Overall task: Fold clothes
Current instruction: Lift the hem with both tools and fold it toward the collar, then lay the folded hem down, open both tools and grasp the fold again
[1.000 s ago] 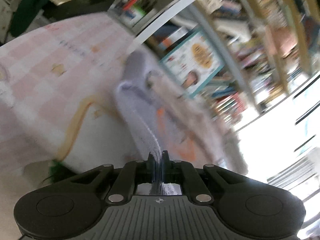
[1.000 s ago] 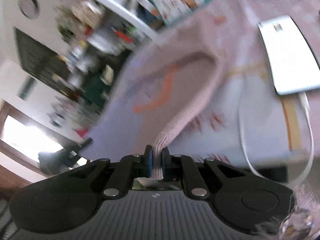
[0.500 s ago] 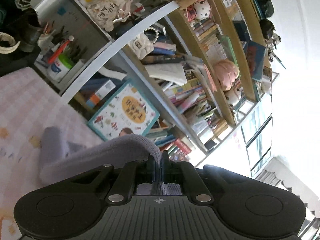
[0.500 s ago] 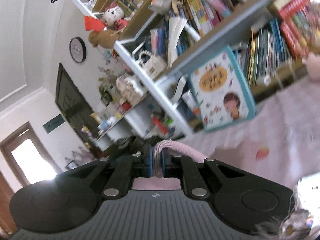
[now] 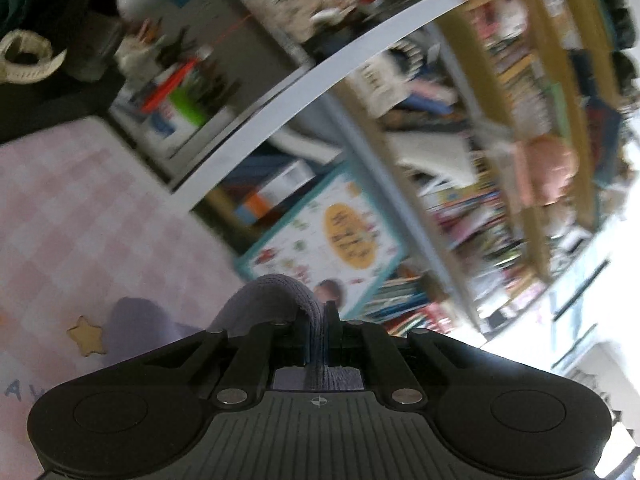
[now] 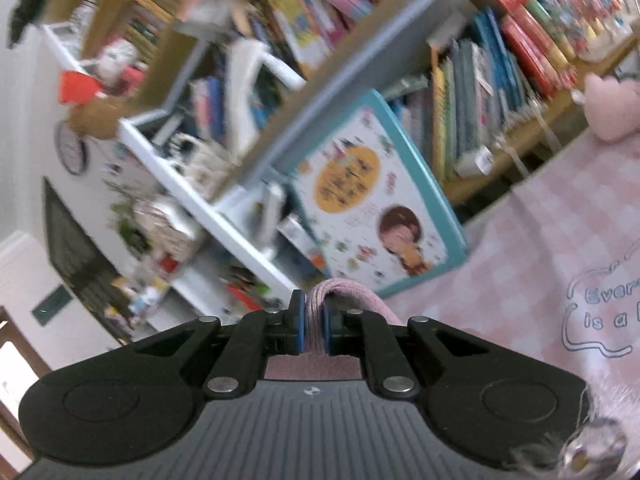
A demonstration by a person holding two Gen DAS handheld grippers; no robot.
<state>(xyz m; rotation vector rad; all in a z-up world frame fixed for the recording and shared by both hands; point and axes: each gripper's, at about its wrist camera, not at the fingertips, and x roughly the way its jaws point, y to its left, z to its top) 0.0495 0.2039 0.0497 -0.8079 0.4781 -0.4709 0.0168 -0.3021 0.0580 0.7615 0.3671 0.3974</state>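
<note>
Pale lilac knit garment (image 5: pixel 276 300), pink in right view (image 6: pixel 344 294); pink-and-white checked cloth (image 5: pixel 80 216); teal-bordered white book (image 6: pixel 376 208) with yellow oval.

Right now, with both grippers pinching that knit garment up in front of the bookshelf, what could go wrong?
1. Each grip is only a thin fold of the knit garment: the right gripper and left gripper could lose it in a fast swing.
2. The picture book leans loosely against the bookshelf; the cloth might knock it over.
3. Both views are blurred and aimed at shelves, so the landing spot on the pink checked cover is hard to judge.
</note>
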